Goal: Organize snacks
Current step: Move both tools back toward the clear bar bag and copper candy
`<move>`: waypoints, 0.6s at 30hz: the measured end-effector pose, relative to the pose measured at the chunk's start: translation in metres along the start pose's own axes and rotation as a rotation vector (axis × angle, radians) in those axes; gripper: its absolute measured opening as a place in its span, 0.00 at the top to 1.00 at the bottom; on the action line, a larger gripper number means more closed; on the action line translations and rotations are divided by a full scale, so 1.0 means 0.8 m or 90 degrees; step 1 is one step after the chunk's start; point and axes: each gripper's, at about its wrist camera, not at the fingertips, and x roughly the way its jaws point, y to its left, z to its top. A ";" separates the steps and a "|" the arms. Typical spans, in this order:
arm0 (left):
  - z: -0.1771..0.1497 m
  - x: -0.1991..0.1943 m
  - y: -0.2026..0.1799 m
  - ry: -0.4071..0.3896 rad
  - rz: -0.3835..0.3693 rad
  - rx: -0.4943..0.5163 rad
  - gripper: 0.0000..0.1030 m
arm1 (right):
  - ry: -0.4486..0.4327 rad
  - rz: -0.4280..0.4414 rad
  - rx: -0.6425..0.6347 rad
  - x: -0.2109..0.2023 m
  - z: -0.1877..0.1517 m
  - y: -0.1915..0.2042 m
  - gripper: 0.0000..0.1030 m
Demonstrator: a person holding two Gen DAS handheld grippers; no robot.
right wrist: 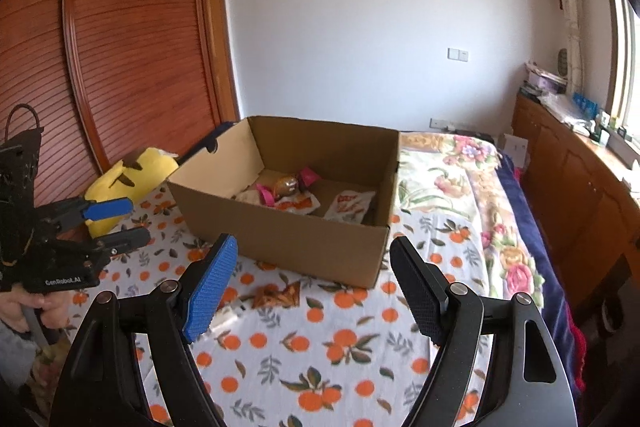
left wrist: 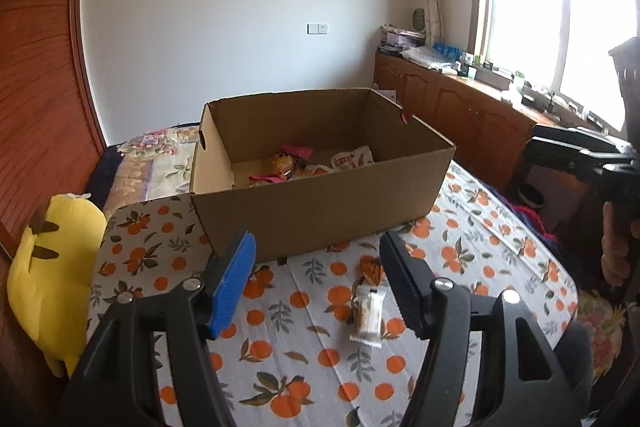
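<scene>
An open cardboard box [left wrist: 320,203] stands on the orange-print cloth [left wrist: 304,355] and holds several snack packets [left wrist: 288,163]. In front of it lie a white wrapped snack [left wrist: 368,311] and a small orange-brown snack [left wrist: 370,267]. My left gripper [left wrist: 316,283] is open and empty, just above and before the white snack. In the right wrist view the box [right wrist: 304,239] and its snacks [right wrist: 292,195] show, with the orange-brown snack [right wrist: 278,295] and the white snack [right wrist: 226,319] half hidden behind my blue finger. My right gripper [right wrist: 314,291] is open and empty. The left gripper [right wrist: 116,223] appears at left there.
A yellow plush toy [left wrist: 52,279] lies at the cloth's left edge, also in the right wrist view [right wrist: 128,179]. A floral bedspread [right wrist: 460,179] extends beyond the box. Wooden cabinets [left wrist: 460,111] line the window wall; a wooden wardrobe [right wrist: 120,47] stands at left.
</scene>
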 end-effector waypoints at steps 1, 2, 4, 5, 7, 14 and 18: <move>-0.003 0.000 -0.001 0.002 0.004 0.006 0.36 | 0.000 0.002 0.005 -0.002 -0.003 0.000 0.22; -0.005 -0.001 -0.003 0.003 0.002 0.008 0.36 | 0.001 0.004 0.014 -0.005 -0.006 0.001 0.22; -0.012 0.000 -0.007 0.010 -0.003 0.012 0.36 | 0.004 0.010 0.026 -0.006 -0.010 0.002 0.22; -0.014 0.001 -0.007 0.011 -0.006 0.012 0.36 | 0.005 0.014 0.034 -0.008 -0.014 0.003 0.22; -0.019 0.002 -0.010 0.017 -0.014 0.008 0.36 | 0.009 0.023 0.045 -0.009 -0.021 0.004 0.22; -0.044 0.013 -0.034 0.029 -0.034 0.010 0.37 | 0.036 0.032 0.065 0.005 -0.049 0.009 0.22; -0.057 0.031 -0.046 0.048 -0.063 0.002 0.37 | 0.055 0.039 0.067 0.020 -0.063 0.011 0.22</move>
